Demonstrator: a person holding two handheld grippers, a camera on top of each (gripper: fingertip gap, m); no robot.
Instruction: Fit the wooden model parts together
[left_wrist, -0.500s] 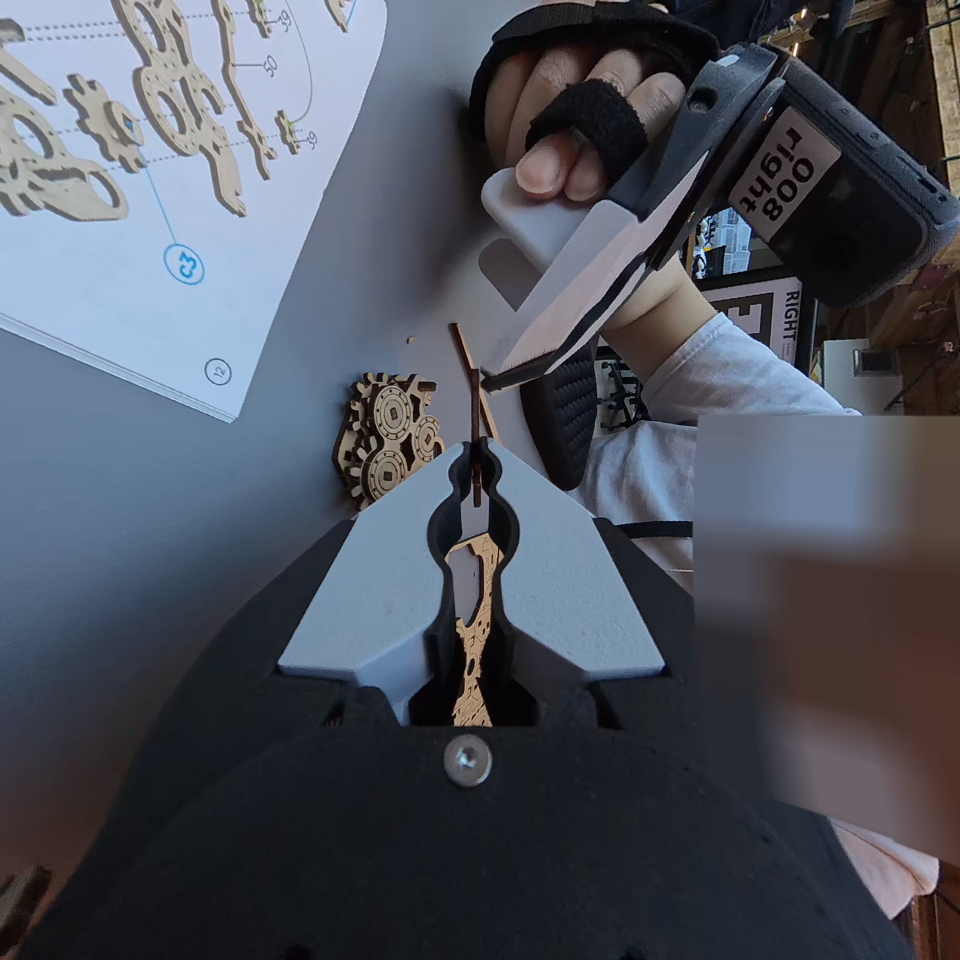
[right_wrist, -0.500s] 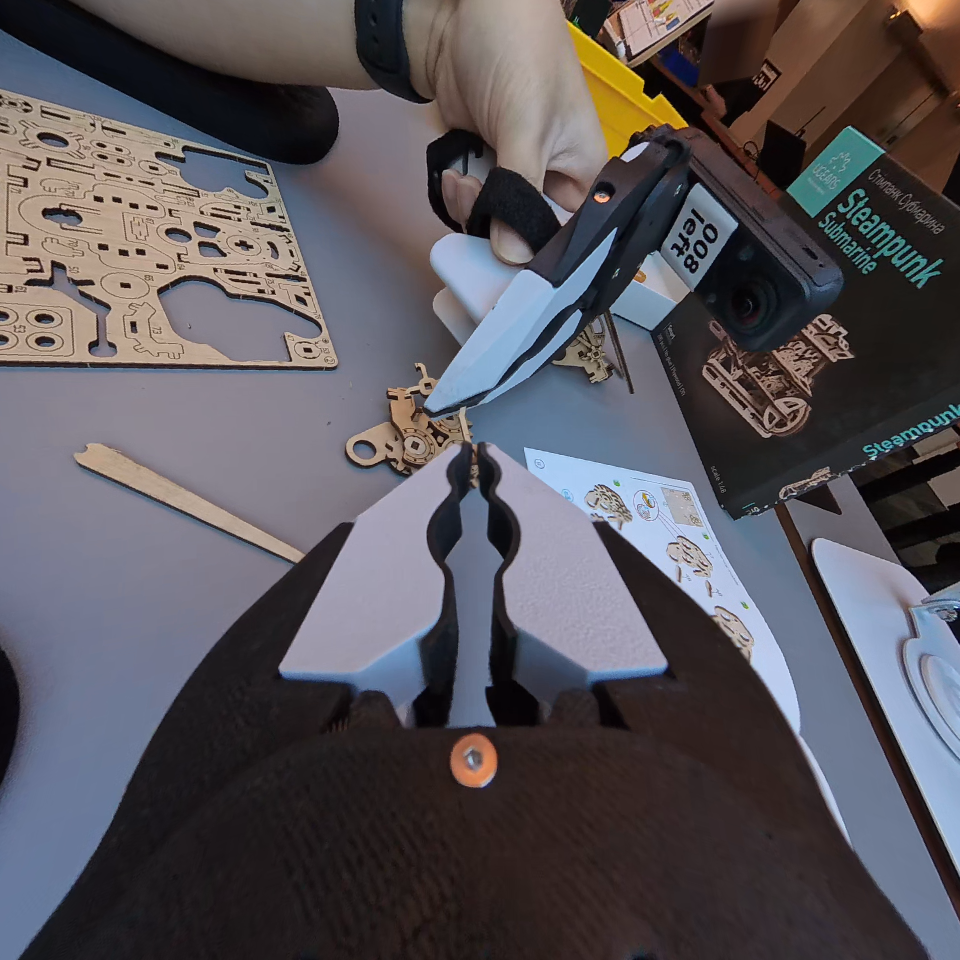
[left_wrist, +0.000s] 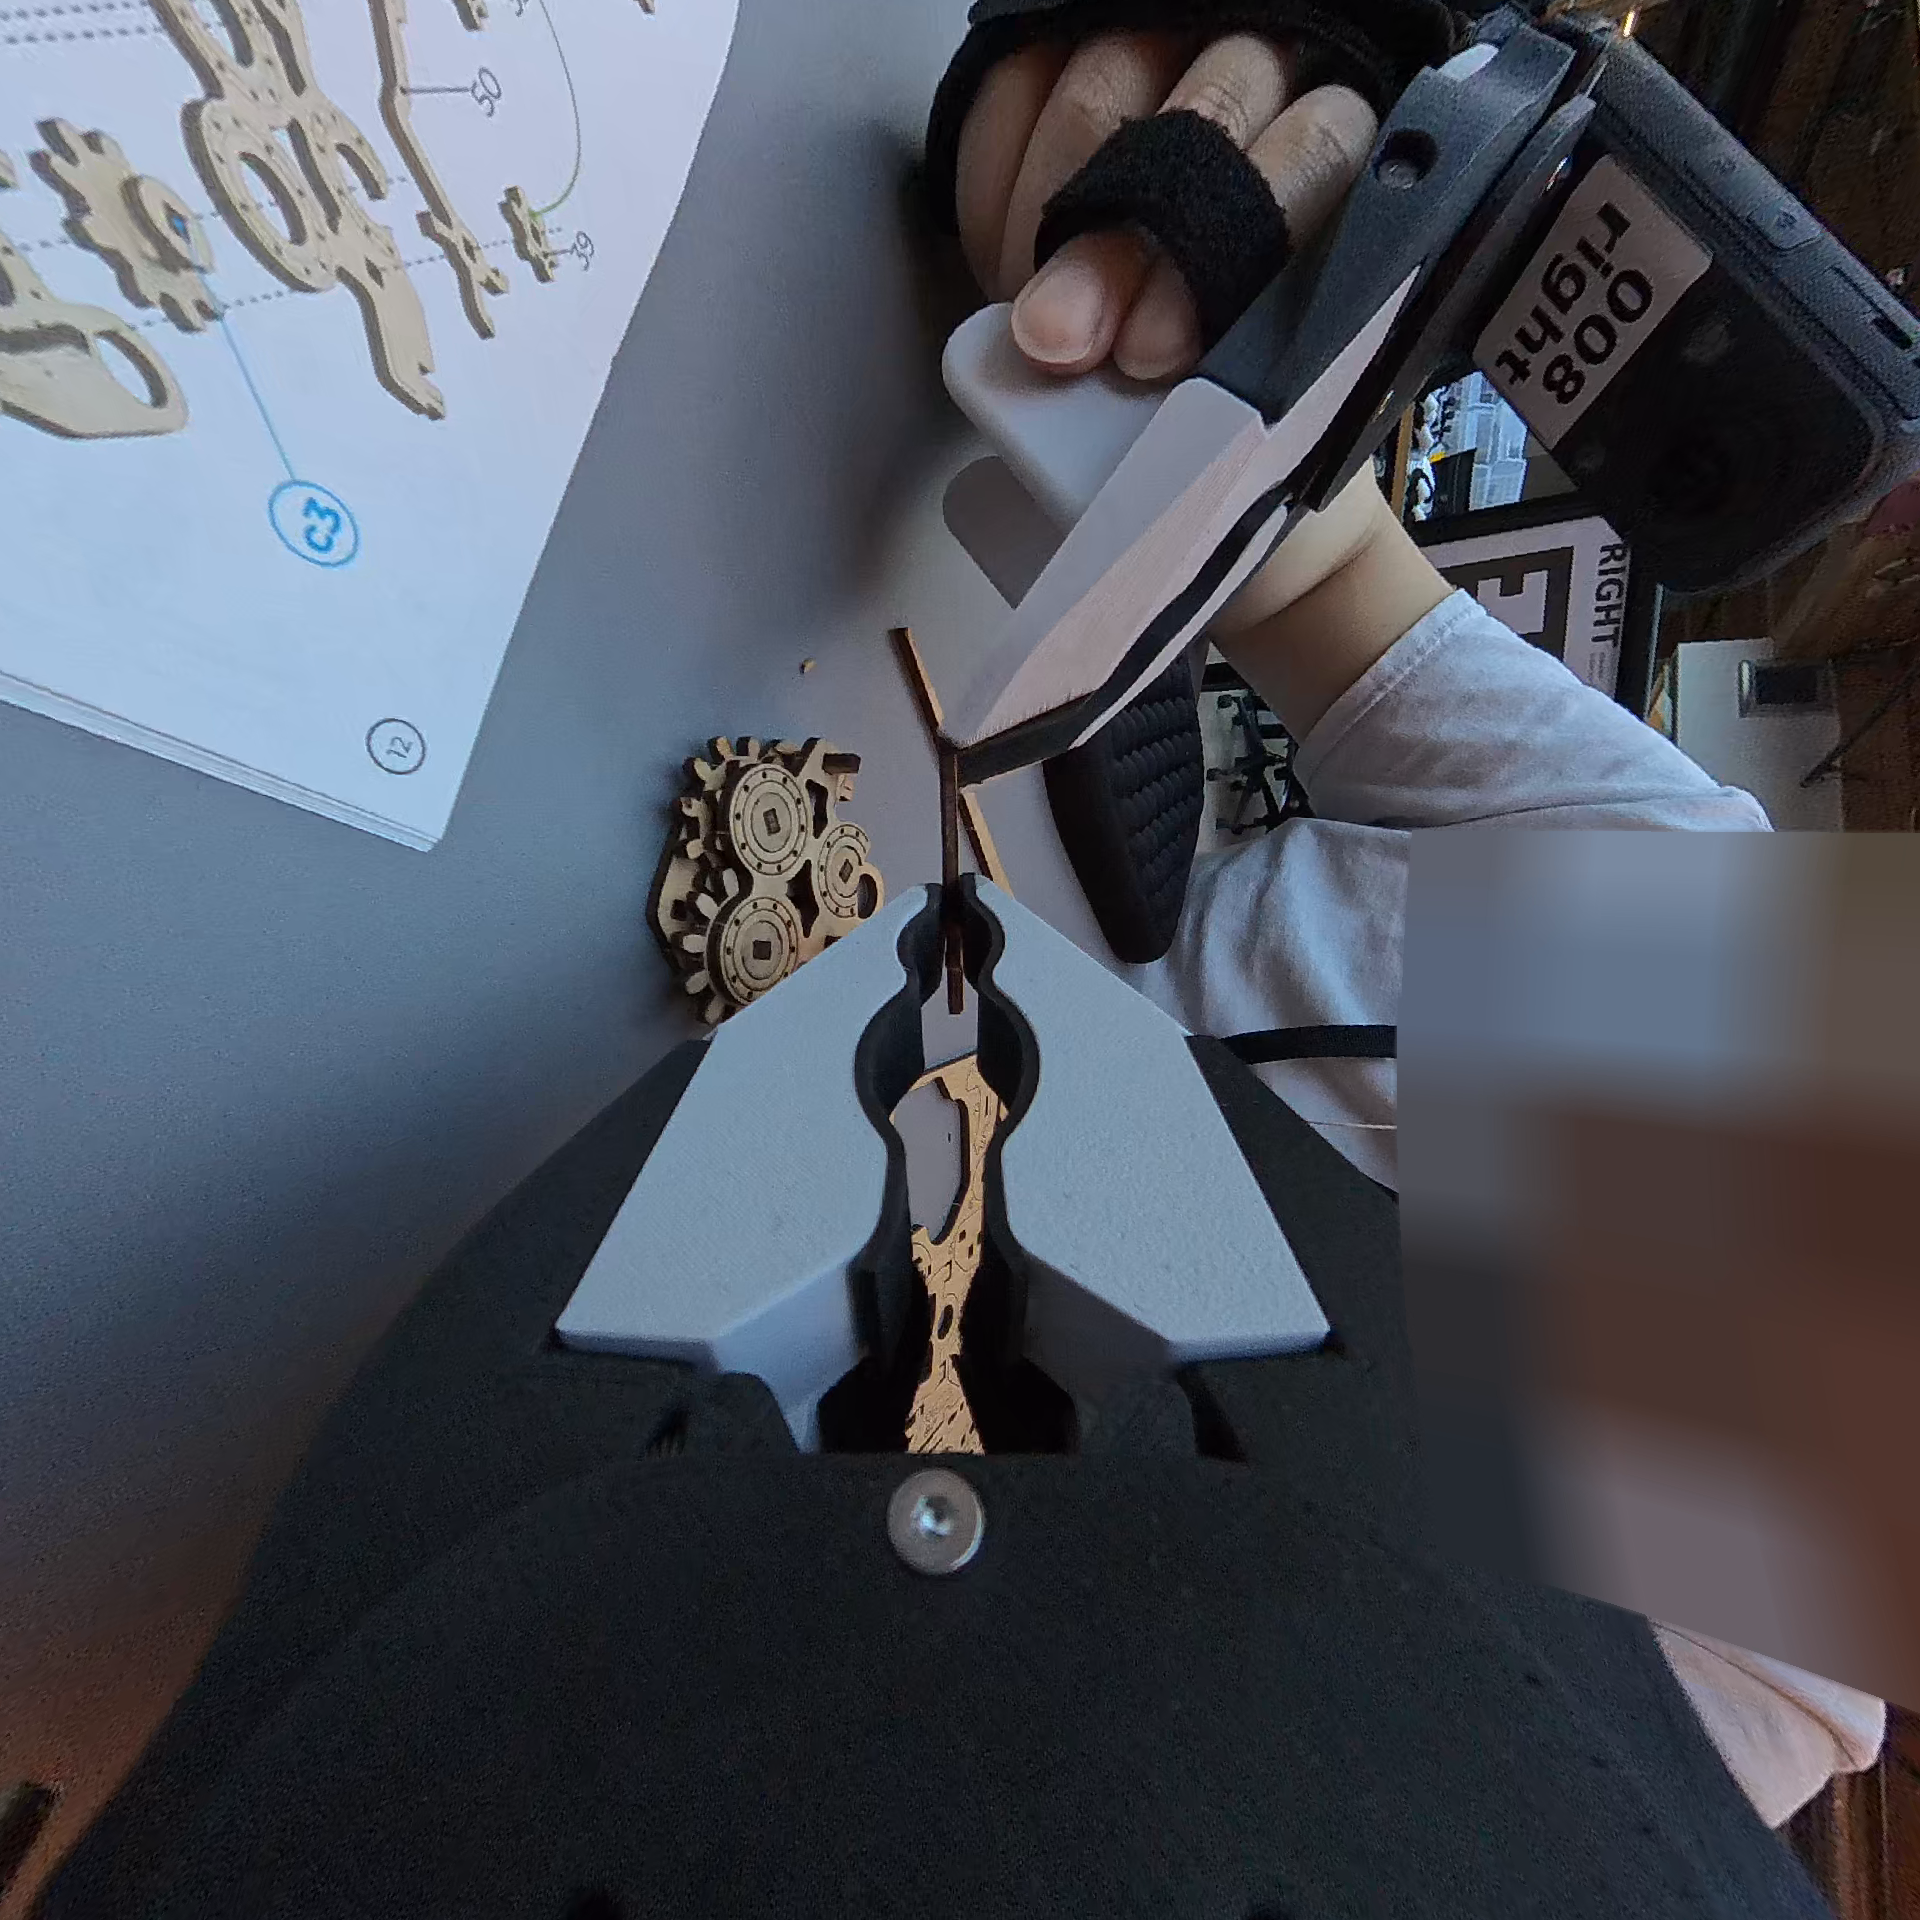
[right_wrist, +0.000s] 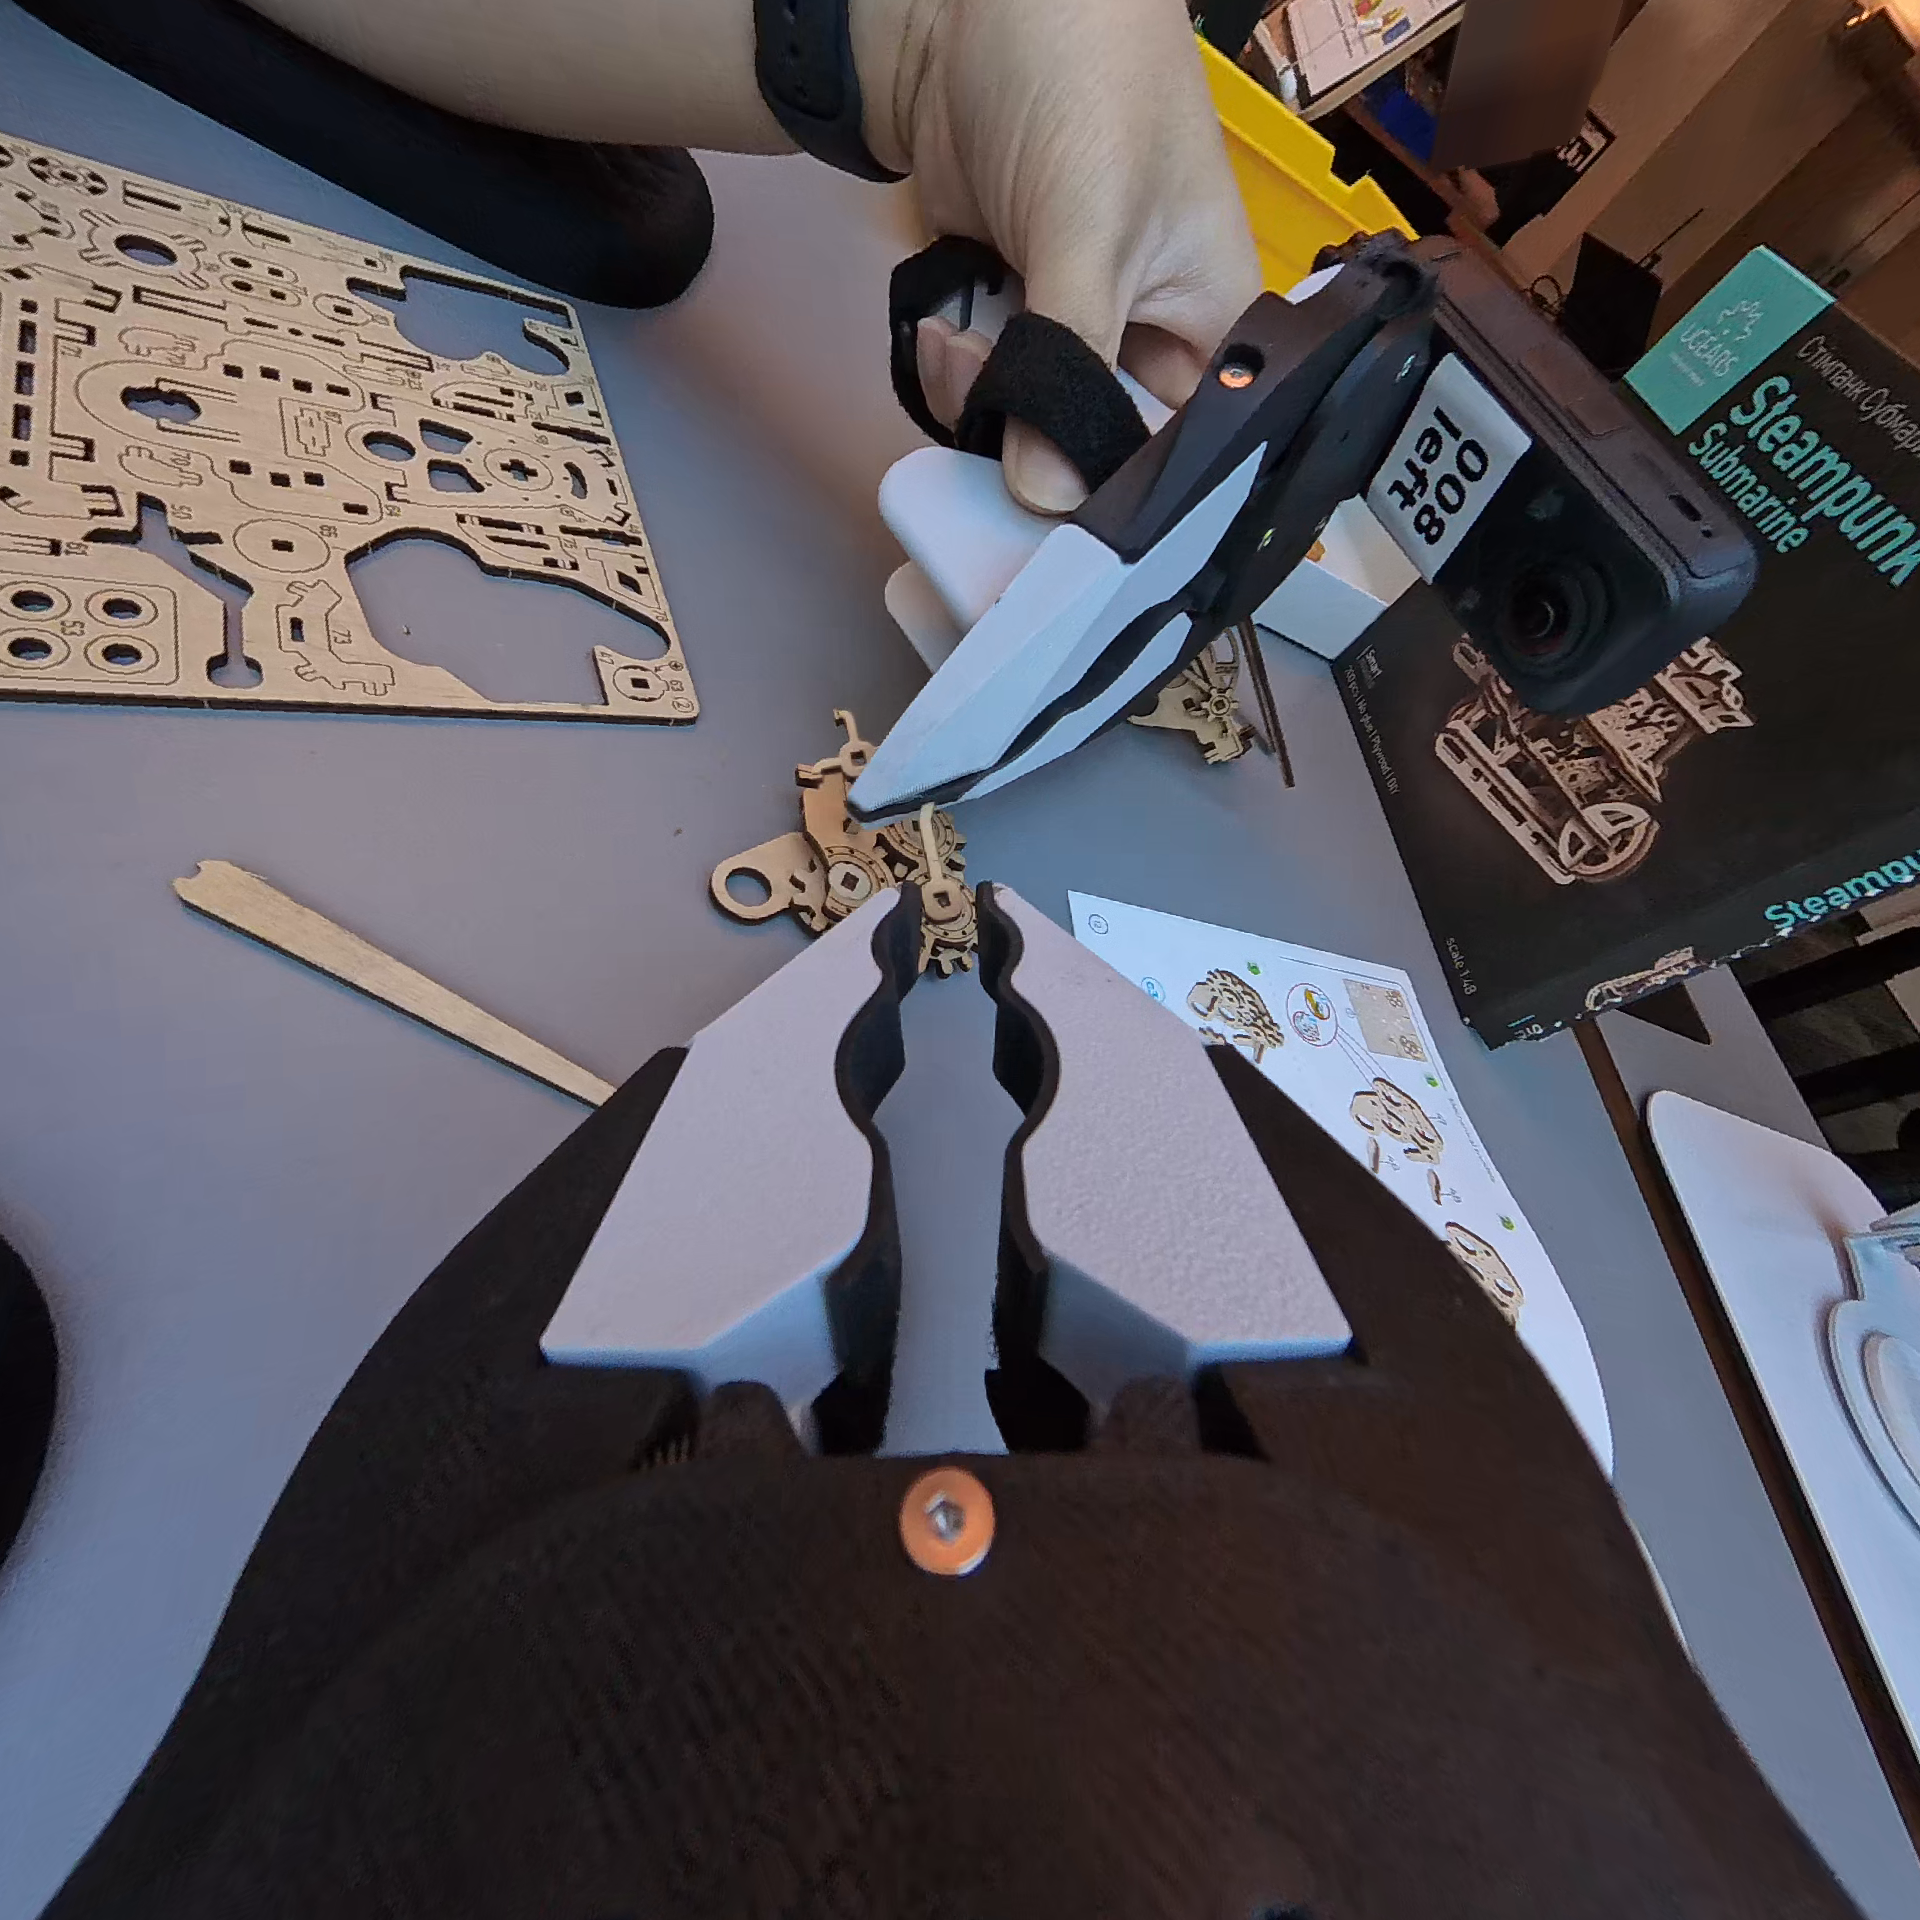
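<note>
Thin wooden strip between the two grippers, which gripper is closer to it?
Left. The left gripper is clamped shut on one end of the thin wooden strip. The right gripper is open, fingertips either side of the strip's other end, not closed on it.

Two matching tongs: pale grey wedge-shaped fingers (left_wrist: 1132, 1132) lined with wavy black pads, set in a coarse black printed body with one silver screw (left_wrist: 935, 1523) at 6 o'clock. Right tongs (left_wrist: 961, 764) and left tongs (right_wrist: 904, 805) each carrying a black camera with a white label. Black finger straps, black wristband (right_wrist: 816, 88), white sleeve (left_wrist: 1455, 748).
</note>
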